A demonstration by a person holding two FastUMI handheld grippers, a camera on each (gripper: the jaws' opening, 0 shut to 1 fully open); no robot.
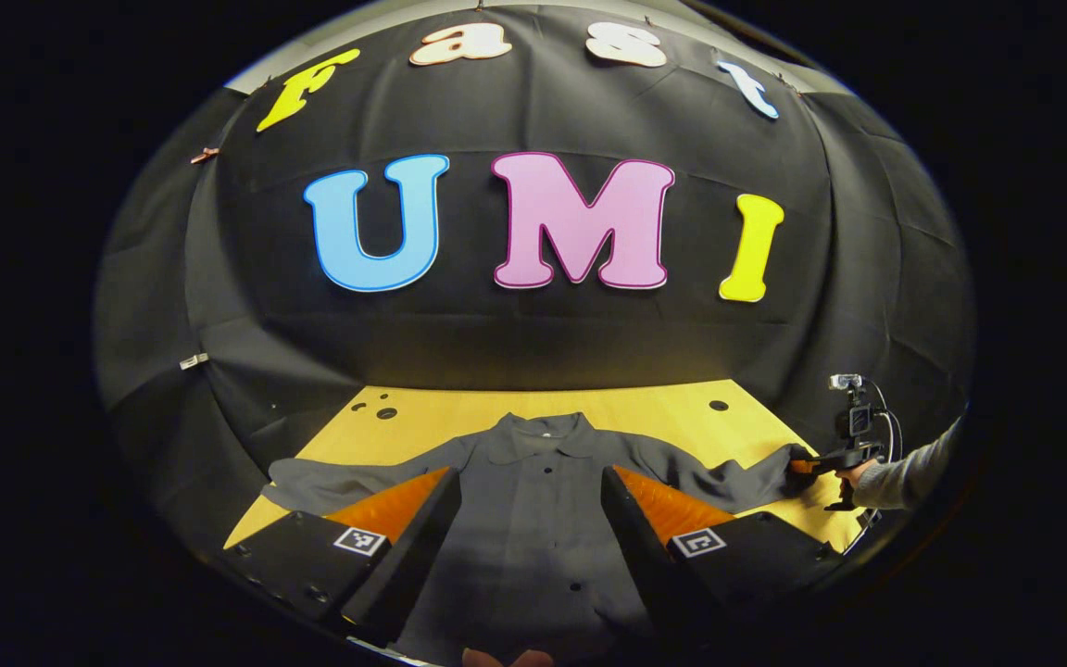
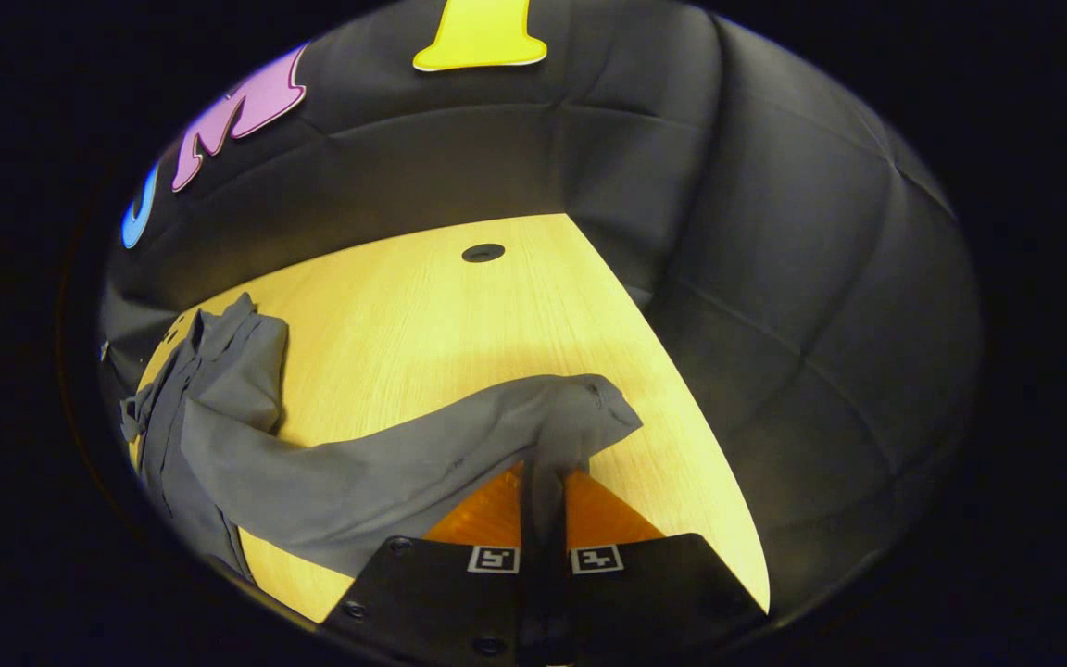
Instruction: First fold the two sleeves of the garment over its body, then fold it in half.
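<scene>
We find the grey garment [image 1: 533, 500] lying flat on the wooden table [image 1: 663, 408], sleeves spread. The left gripper [image 1: 529, 519] hangs above its body, fingers wide apart. The right gripper [image 2: 543, 505] is clamped on one sleeve [image 2: 422, 463] near the cuff.

Overhead light brightens the table [image 2: 422, 306], surroundings stay dim; fisheye bends edges, focus stays fairly sharp.
</scene>
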